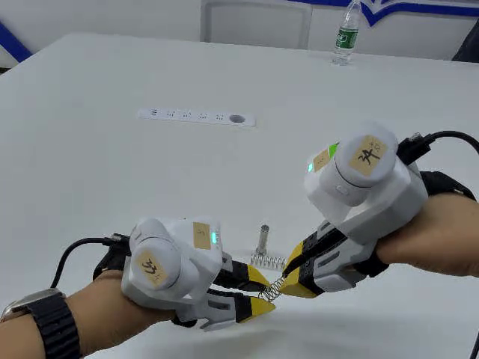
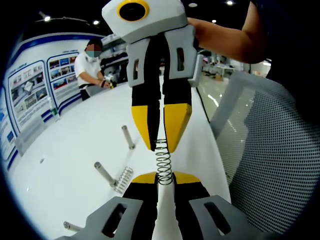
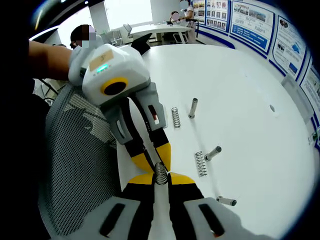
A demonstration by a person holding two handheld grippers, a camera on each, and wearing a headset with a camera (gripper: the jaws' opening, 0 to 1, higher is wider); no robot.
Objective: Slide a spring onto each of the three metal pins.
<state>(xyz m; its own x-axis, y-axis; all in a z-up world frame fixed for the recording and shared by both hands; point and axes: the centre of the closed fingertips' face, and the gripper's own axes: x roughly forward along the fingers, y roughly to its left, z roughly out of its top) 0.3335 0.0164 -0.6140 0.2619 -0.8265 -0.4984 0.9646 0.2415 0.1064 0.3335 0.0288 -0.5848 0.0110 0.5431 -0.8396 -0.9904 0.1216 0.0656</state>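
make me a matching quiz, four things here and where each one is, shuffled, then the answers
Things:
1 water bottle
2 power strip
3 lifted spring
4 loose spring

Places:
A ends in the jaws of left gripper and right gripper
B lying beside a pin
C standing at the table's far edge
D flat mid-table

Pairs: 1-C, 2-D, 3-A, 4-B

Bright, even lighting, soft shadows, warped fisheye edges.
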